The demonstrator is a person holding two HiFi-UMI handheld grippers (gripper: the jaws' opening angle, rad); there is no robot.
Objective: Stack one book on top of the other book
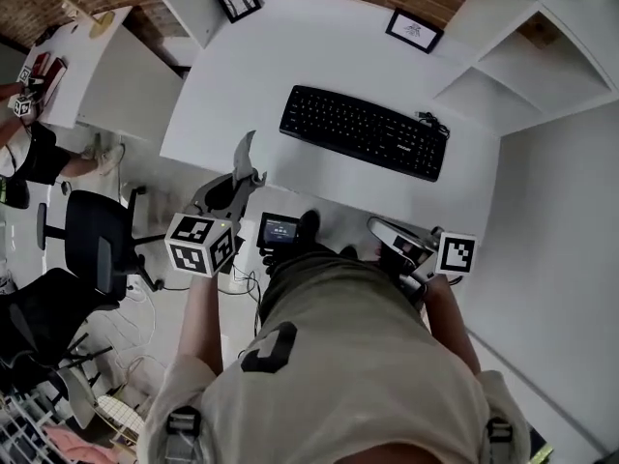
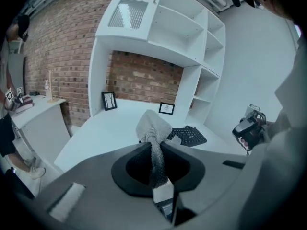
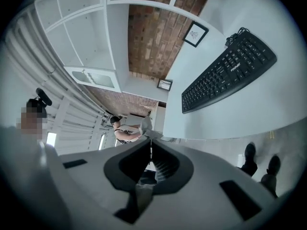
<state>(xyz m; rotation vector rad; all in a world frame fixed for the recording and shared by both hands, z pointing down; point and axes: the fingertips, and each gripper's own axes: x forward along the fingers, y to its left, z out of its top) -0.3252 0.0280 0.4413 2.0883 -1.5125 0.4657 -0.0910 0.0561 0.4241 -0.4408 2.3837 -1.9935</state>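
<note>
Head view steeply down, gripper views forward (right rolled), keyboard (image 1: 363, 131) shared

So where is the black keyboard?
In the head view, the black keyboard lies on the white desk, right of centre, near the right-hand picture frame.

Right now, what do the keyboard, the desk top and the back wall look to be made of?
Keyboard: black plastic by the look, matt, with moulded keys. Desk top: white and smooth, likely laminated board; no grain shows. Back wall: bare red-brown brick, with mortar joints visible.
</note>
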